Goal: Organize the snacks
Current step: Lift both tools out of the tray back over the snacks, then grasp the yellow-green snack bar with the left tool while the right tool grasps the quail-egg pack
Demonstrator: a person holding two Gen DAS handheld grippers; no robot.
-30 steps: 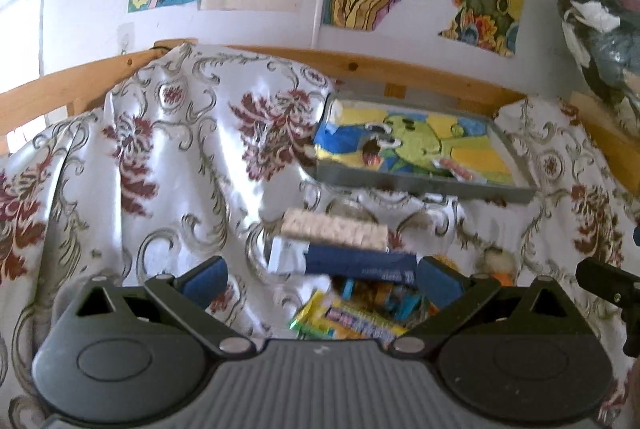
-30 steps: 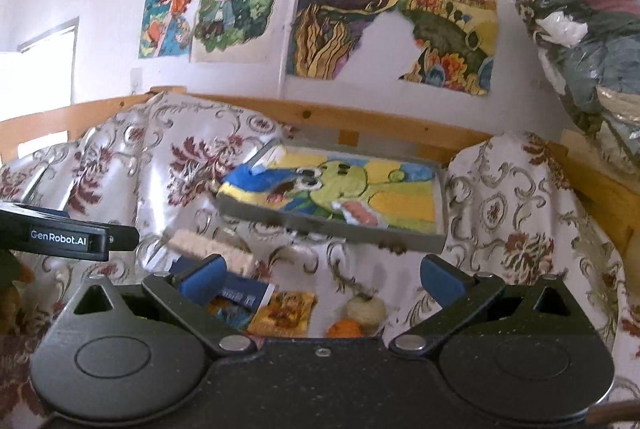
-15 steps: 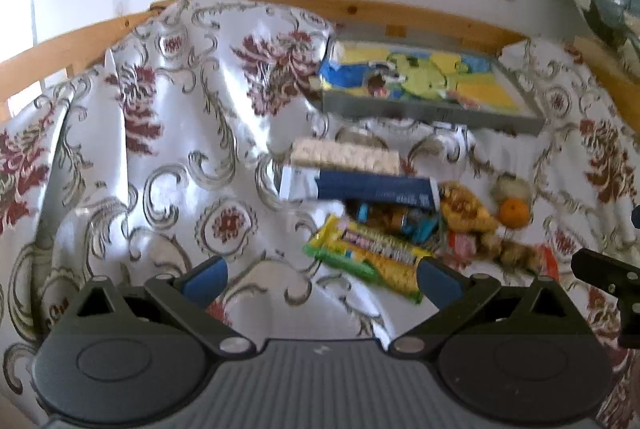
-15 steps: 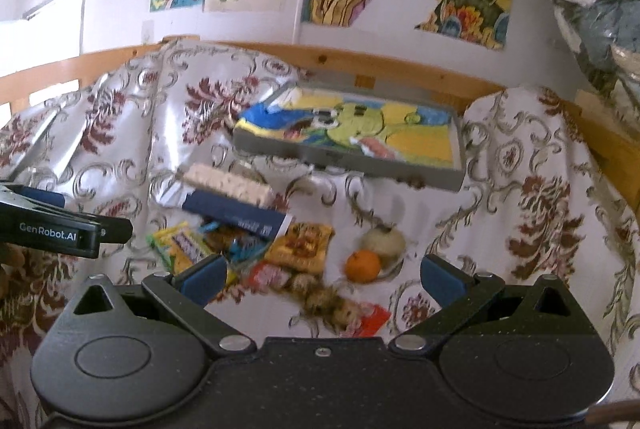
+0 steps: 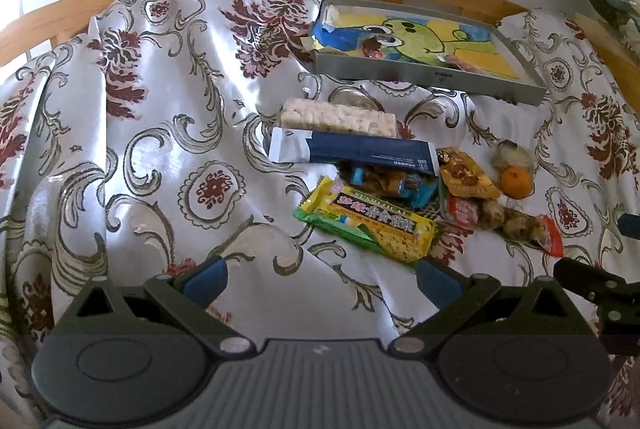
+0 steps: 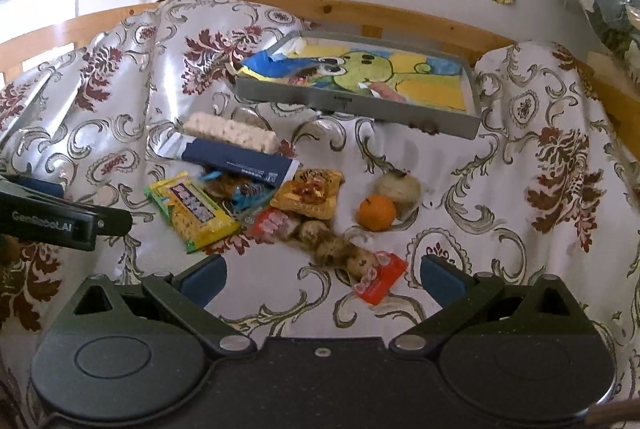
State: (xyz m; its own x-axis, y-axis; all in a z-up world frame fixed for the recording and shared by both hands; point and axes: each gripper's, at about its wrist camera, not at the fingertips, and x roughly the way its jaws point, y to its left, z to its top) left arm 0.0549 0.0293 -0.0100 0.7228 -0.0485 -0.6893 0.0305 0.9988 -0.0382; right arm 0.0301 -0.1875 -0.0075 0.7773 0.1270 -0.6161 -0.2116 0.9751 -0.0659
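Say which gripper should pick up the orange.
Probably right. The orange lies nearly ahead of the open right gripper; for the open left gripper it sits far to the right.

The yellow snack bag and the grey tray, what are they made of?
The yellow snack bag looks like thin glossy plastic film: it shines and has crimped ends. The grey tray looks like matte painted metal or hard plastic, with straight, stiff walls; which one is hard to tell.

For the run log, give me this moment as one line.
phase: approach | left tool: open, empty | right tool: open, empty | snacks: yellow packet, orange on cloth | tray: no snacks visible
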